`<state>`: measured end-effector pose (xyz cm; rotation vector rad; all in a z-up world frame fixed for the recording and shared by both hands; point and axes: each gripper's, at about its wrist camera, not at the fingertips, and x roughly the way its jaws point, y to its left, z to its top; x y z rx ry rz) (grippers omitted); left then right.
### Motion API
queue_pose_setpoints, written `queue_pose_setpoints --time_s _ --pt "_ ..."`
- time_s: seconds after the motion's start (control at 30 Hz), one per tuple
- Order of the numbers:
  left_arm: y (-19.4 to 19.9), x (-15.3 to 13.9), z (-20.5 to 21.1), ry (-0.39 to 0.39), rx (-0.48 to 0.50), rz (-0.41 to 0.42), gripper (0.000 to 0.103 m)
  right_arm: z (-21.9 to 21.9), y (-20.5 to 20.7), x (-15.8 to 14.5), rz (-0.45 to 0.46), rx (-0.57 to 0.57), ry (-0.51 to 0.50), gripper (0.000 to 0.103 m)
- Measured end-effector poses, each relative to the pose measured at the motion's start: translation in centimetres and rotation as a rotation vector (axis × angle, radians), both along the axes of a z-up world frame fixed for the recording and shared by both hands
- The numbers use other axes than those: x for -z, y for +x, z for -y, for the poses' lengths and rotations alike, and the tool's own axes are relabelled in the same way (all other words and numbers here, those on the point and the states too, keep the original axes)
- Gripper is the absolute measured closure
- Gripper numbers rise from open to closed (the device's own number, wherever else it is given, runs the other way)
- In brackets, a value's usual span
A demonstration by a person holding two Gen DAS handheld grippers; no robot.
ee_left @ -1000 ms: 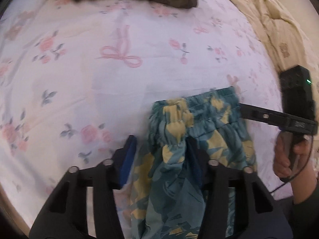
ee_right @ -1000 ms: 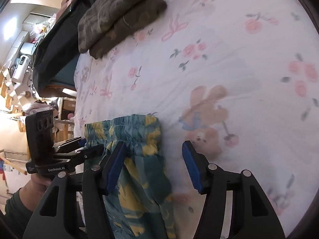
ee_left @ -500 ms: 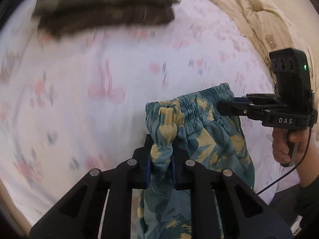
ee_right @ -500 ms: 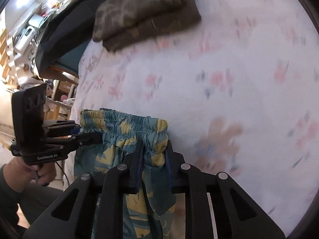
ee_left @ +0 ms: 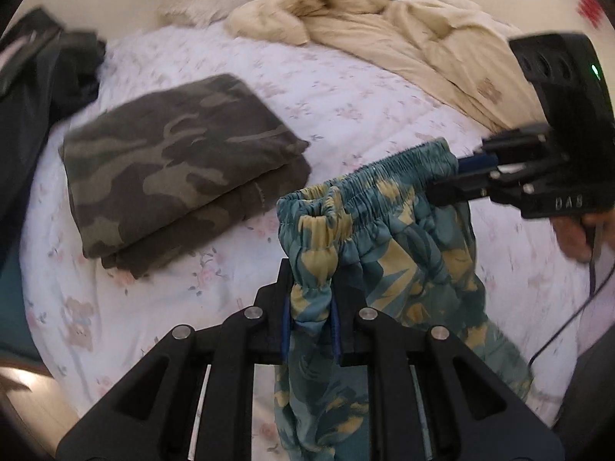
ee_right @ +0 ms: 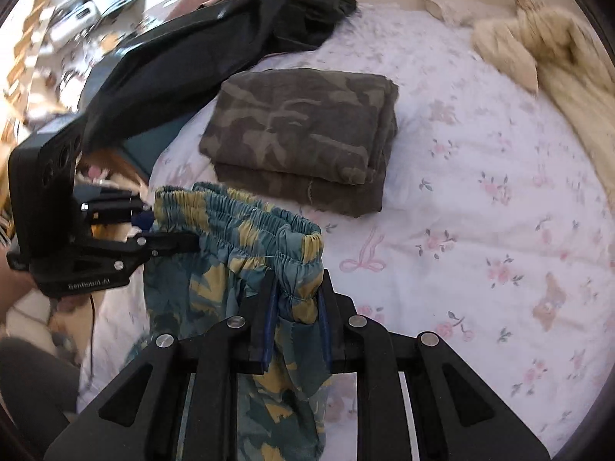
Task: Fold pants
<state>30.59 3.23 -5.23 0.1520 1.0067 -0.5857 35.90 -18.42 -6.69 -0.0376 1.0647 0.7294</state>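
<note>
Left wrist view: the left gripper (ee_left: pixel 309 319) is seen clamped on one end of the elastic waistband of the teal and yellow pants (ee_left: pixel 388 253), while the right gripper (ee_left: pixel 467 176) is seen at the far right, pinched on the other end. The waistband is held taut between the two, lifted off the floral bedsheet (ee_left: pixel 346 88), and the legs are left hanging down past the near edge of the bed.

In the right wrist view the same hold is shown from the other side: the right gripper (ee_right: pixel 296 319) is closed on the waistband corner of the pants (ee_right: pixel 215 280), and the left gripper (ee_right: pixel 153 230) is closed on the opposite end.

One pair of pants is held. One folded camouflage garment (ee_left: pixel 180 169) is laid on the sheet beyond the waistband, well apart from it. One dark garment (ee_right: pixel 215 34) is draped along the left edge of the bed, and one cream comforter (ee_left: pixel 403 34) is bunched along the far and right edges. Bare sheet is left between the camouflage garment and the comforter, and to the right of the right gripper.
</note>
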Motion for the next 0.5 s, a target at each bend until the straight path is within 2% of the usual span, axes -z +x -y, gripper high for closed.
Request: queue_pose_setpoints --time_s 0.13,0.3,0.43,0.5 --pt "-2.7 -0.6 0.5 0.002 0.061 0.04 0.089 0.3 -3.2 -1.2 0.041 -0.051 0.004 0.084" --pt "-8.1 -2.1 0.3 0.03 0.161 0.105 0.089 -0.2 -8.6 -2.5 0.099 -0.123 -0.014 0.084" --pt "-13.3 -2.4 0.9 0.079 0.224 0.157 0.089 0.0 -14.0 -2.6 0.141 -0.166 -0.052 0.084" --pt "-16.8 -1.9 1.7 0.131 0.271 0.218 0.089 0.1 -17.0 -2.2 0.179 -0.179 -0.076 0.084"
